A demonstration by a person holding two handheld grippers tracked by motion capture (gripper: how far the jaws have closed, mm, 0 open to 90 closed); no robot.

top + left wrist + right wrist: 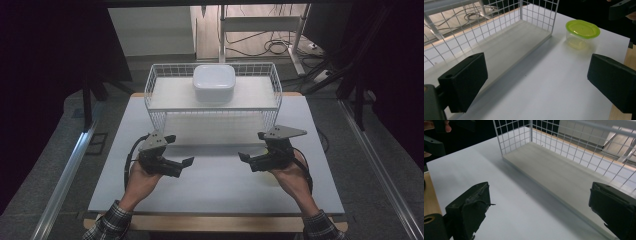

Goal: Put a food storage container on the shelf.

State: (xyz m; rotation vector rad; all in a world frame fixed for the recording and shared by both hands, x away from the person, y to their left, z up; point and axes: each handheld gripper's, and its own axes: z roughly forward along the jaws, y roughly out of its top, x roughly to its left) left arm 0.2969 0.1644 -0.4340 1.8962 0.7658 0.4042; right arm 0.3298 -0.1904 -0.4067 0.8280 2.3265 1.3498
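A white wire rack (161,70) stands at the back of the white table (220,185), with a white lidded box (214,82) on its top shelf. My left gripper (180,150) and right gripper (251,146) hover in front of the rack, angled towards each other, both open and holding nothing. In the left gripper view, the open jaws of my left gripper (536,82) frame the table and a clear tub with a green lid (582,32), which stands just past the end of the rack's lower board (506,47). My right gripper (539,212) looks along that same board (564,172).
The rack's wire mesh (511,135) walls in the back and ends of the lower board; its front is open. The wooden table edge (215,222) runs under the white top near the person. Metal frames and cables (270,45) lie on the floor behind the table.
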